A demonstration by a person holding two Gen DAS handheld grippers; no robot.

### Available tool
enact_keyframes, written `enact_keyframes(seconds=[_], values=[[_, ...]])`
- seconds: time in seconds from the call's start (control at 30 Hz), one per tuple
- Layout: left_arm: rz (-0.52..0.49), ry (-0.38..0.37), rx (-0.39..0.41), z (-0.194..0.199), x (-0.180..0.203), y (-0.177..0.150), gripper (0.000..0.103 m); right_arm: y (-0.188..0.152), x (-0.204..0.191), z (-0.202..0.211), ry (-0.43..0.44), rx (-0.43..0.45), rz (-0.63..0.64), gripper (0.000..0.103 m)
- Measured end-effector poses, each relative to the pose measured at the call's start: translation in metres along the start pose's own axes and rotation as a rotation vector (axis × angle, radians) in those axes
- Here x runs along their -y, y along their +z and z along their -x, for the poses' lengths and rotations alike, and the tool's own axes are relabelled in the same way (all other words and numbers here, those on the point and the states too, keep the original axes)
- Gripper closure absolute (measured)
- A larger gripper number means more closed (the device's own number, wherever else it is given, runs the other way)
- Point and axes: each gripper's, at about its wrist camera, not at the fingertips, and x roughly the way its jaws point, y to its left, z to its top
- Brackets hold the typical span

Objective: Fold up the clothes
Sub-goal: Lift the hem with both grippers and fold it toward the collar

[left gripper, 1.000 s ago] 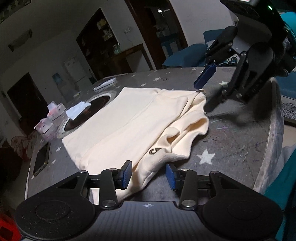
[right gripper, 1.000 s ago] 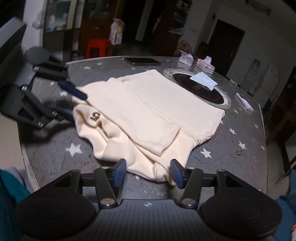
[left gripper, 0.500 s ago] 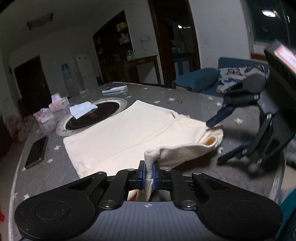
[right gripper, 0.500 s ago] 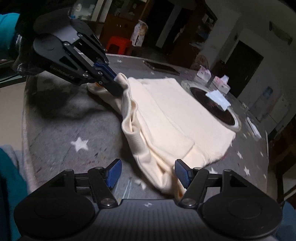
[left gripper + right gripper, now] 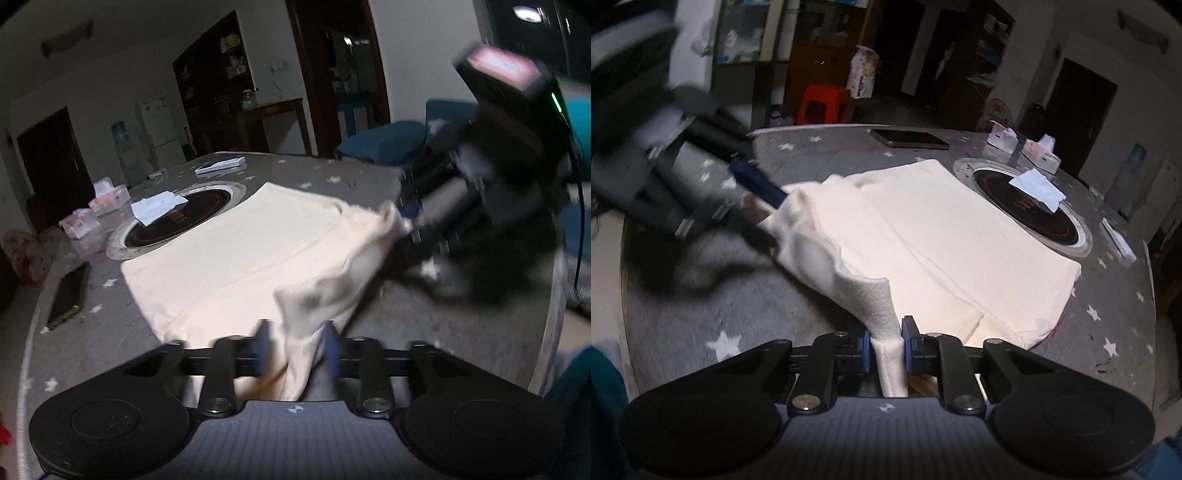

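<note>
Garment (image 5: 942, 236) cream, spread mid-frame on star-print table (image 5: 812, 162), near edge lifted | right gripper (image 5: 885, 341) bottom centre, jaws closing, pads pinching a fold of cloth | left gripper (image 5: 297, 345) bottom centre, blurred, jaws opening, cloth hanging between them | phone (image 5: 908, 138) upper centre, hob ring (image 5: 1030, 206) right

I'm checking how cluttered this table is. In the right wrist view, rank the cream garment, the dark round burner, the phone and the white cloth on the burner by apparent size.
1. cream garment
2. dark round burner
3. phone
4. white cloth

The phone and cloth look close in size, and the phone lies farther off, so their order is unsure.
</note>
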Motion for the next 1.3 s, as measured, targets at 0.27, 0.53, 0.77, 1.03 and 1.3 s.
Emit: enact_keyframes(seconds=[0.27, 0.53, 0.77, 1.03, 1.3], values=[[-0.104, 0.033, -0.044, -0.004, 0.0, -0.015, 0.071, 0.005, 0.008, 0.005, -0.002, 0.018, -0.033, 0.09], [-0.045, -0.014, -0.022, 0.004, -0.012, -0.013, 0.098, 0.0, -0.001, 0.014, -0.013, 0.039, -0.047, 0.092], [0.001, -0.041, 0.017, 0.035, -0.007, -0.011, 0.098, 0.0, -0.011, 0.047, 0.022, 0.069, -0.04, 0.092], [0.021, -0.109, 0.027, 0.101, 0.014, -0.013, 0.098, -0.001, -0.04, 0.103, 0.138, 0.059, -0.042, 0.094], [-0.011, -0.062, 0.078, 0.108, 0.008, 0.01, 0.098, 0.011, -0.035, 0.121, 0.152, 0.062, -0.082, 0.094]])
